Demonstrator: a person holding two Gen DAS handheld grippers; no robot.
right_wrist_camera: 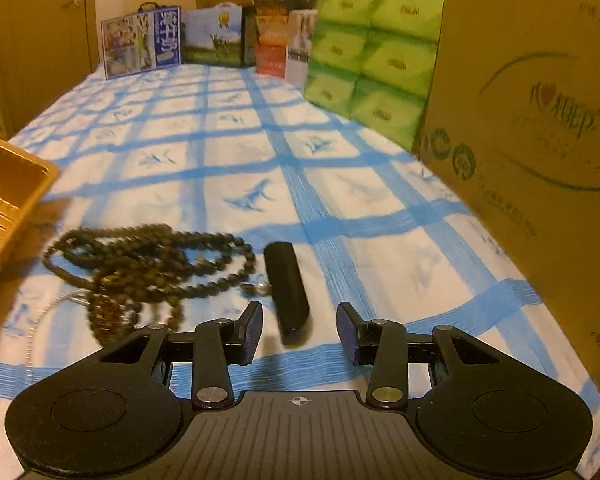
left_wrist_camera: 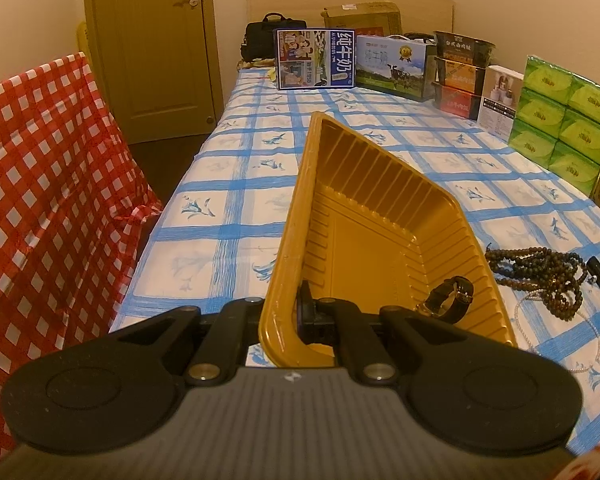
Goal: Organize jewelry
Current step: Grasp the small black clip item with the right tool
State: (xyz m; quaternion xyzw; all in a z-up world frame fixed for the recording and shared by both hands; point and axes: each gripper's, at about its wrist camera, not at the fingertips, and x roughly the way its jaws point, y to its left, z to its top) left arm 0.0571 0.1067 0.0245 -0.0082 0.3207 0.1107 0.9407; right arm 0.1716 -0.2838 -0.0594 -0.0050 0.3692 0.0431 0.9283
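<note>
Clamping tray [left_wrist_camera: 380,200] rim: left gripper [left_wrist_camera: 296,312] | right gripper [right_wrist_camera: 300,332] open, beside carton [right_wrist_camera: 540,160]

A bed [right_wrist_camera: 228,184] covered in a blue-checked cloth is seen; beside the gold tray [left_wrist_camera: 364,216] lie dark bead strands [right_wrist_camera: 148,256], a black case [right_wrist_camera: 286,292], and boxes beyond.

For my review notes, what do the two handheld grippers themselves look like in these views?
Both match: a grey ribbed body with a small centre mark, black linkage arms on silver pivot pins, and round black discs at each side. The right gripper has black fingers faced with dark blue pads. No cables or sleeves show. The left gripper looks alike.
</note>
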